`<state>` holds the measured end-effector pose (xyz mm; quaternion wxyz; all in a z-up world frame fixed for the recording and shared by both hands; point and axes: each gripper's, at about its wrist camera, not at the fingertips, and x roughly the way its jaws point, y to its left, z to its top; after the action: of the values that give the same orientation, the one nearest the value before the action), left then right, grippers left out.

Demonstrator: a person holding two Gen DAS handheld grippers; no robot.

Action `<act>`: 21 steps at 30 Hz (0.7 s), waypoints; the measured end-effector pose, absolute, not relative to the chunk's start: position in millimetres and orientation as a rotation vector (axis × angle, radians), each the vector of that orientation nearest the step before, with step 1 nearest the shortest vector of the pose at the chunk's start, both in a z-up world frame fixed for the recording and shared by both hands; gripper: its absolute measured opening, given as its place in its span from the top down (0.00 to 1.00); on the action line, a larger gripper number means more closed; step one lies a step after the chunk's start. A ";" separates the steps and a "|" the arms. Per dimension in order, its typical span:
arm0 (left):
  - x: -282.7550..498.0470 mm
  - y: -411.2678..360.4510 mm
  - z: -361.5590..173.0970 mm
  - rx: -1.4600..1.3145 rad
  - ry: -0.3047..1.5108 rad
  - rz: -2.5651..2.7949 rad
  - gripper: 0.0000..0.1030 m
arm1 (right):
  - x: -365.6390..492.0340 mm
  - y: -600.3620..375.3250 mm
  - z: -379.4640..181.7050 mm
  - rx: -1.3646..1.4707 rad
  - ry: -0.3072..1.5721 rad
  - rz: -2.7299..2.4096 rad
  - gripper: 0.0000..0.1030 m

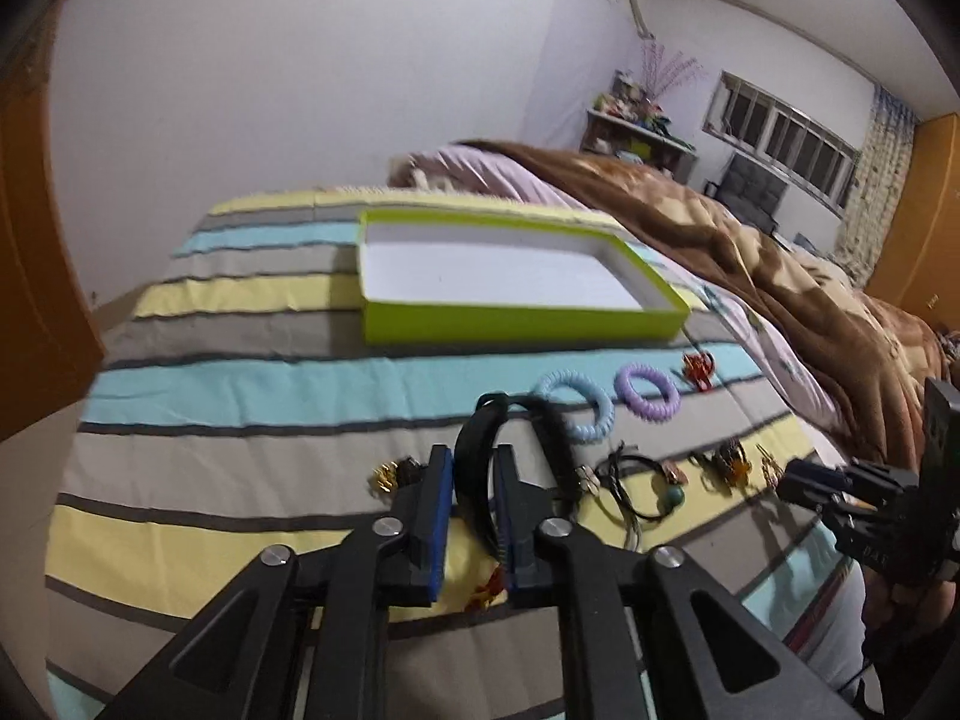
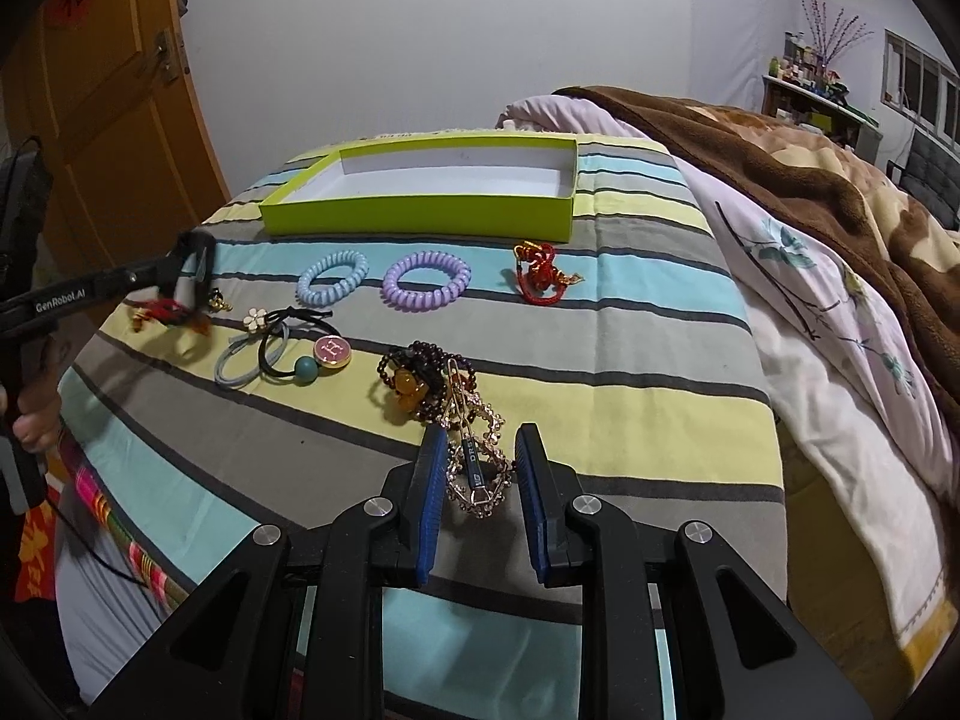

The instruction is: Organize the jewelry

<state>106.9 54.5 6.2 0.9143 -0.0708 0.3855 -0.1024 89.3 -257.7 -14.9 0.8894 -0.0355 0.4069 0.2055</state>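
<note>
Striped bedding [image 1: 240,396] fills the left wrist view, with a brown blanket [image 1: 780,252] heaped along its far side. One green box [image 1: 522,321] with a white inside sits on the stripes ahead of me. My left gripper [image 1: 475,480] has its jaws a little apart. One black band [image 1: 471,456] runs up between them and loops round one finger; it lies against that pad with a sliver of gap at the other. Past it I count two coil hair ties, a blue one [image 1: 576,408] and a purple one [image 1: 647,394], and one red cord bracelet [image 1: 699,369]. The right gripper [image 1: 804,480] pokes in at the edge, too blurred there to read.

From the right wrist I get what that view hides. An orange door [image 2: 120,120] stands on the left, and a hand [image 2: 30,420] grips the left tool. The right gripper's jaws stand apart on either side of one gold chain [image 2: 480,480], pads clear of it. Touching the chain lies one dark bead bracelet [image 2: 420,384]. Two thin hair ties [image 2: 270,354] with charms overlap nearer the left gripper.
</note>
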 end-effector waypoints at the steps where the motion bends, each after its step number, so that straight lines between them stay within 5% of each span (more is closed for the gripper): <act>1: 107.3 55.1 4.2 -0.157 0.802 -0.220 0.85 | 89.4 -257.8 -14.6 -0.074 0.845 0.428 0.77; 6: 99.1 65.8 4.1 -0.200 0.781 -0.236 0.66 | 88.5 -259.1 -12.2 -0.072 0.838 0.428 0.77; 21: 97.3 17.9 -8.7 -0.160 0.866 -0.301 0.64 | 89.1 -258.6 -16.4 -0.071 0.849 0.429 0.77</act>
<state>97.3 17.9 -8.7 0.8937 -0.0773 0.4174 -0.1452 89.1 -258.6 -16.4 0.8884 -0.0339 0.4088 0.2063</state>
